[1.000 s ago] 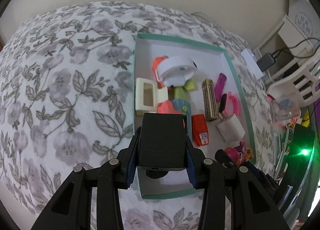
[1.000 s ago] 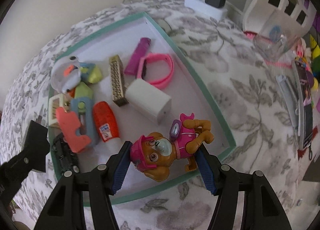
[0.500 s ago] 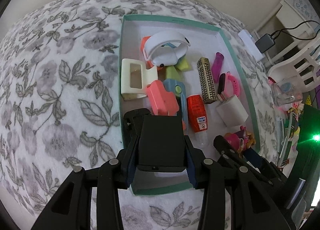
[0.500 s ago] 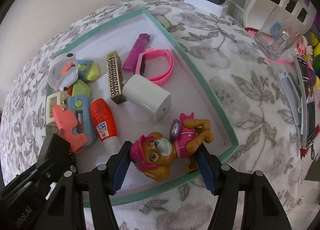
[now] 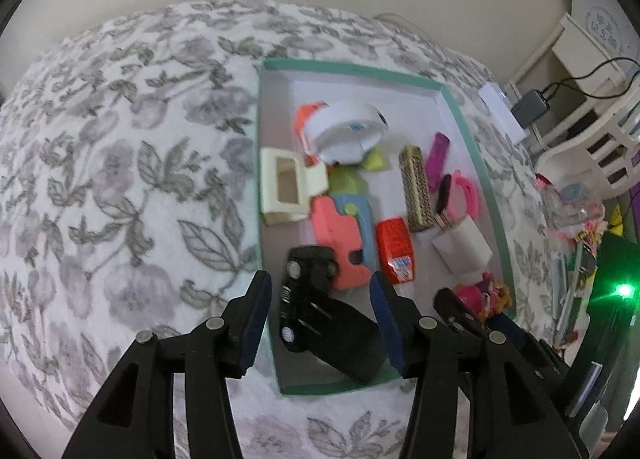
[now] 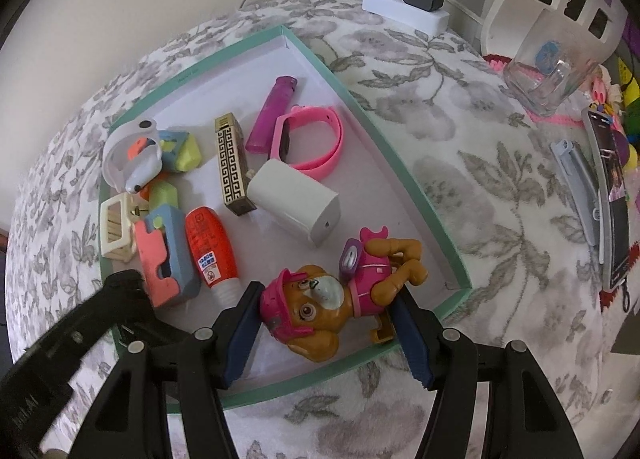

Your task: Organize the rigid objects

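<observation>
A shallow box with a teal rim (image 5: 352, 69) (image 6: 396, 151) lies on the flowered cloth and holds several small objects. My left gripper (image 5: 320, 315) is open, its jaws spread either side of a black clamp-like object (image 5: 324, 319) that lies in the box's near left corner. My right gripper (image 6: 326, 333) is shut on a brown and pink toy dog (image 6: 340, 291), held low over the box's near right part; the dog also shows in the left wrist view (image 5: 480, 293).
In the box lie a white band (image 5: 344, 131), cream frame (image 5: 286, 187), coral and blue pieces (image 5: 340, 243), red tube (image 6: 210, 249), patterned lighter (image 6: 232, 165), purple lighter (image 6: 272, 113), pink wristband (image 6: 316, 139), white block (image 6: 296, 207). A glass (image 6: 552, 71), power strip (image 6: 404, 11) and clip (image 6: 576, 187) lie to the right.
My left gripper has opened and let go of the black object, which now lies in the box's near left corner. My right gripper still holds the toy dog in about the same place.
</observation>
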A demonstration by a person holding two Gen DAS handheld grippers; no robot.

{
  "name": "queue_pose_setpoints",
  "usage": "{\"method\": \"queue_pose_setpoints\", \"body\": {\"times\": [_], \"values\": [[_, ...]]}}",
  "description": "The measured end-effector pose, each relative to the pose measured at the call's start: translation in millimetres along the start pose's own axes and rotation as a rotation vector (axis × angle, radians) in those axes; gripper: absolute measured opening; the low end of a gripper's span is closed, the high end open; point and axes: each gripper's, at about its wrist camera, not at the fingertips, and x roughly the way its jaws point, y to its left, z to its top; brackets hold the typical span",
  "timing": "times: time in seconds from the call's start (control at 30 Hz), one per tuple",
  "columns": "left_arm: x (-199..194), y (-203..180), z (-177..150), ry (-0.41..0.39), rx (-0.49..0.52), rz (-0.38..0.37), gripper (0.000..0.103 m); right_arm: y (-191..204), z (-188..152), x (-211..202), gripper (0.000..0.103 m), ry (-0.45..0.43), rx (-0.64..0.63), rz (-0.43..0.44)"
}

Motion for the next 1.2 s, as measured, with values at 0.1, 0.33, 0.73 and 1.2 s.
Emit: {"method": "queue_pose_setpoints", "body": {"times": [0.1, 0.33, 0.73, 1.2], "values": [[-4, 8, 3, -0.023, -0.023, 0.047, 0.057, 2, 0, 0, 0.068, -0.001, -0.008, -0.006], [-3, 30, 6, -0.028, -0.082, 0.170, 0.061, 7, 1, -4, 0.070, -0.029, -0.034, -0.015], [12, 49, 4, 0.042, -0.137, 0.274, 0.085, 18, 2, -13, 0.078, -0.086, -0.072, 0.018], [18, 56, 3, 0.060, -0.147, 0.313, 0.086, 30, 1, -20, 0.103, -0.143, -0.133, 0.039]]}}
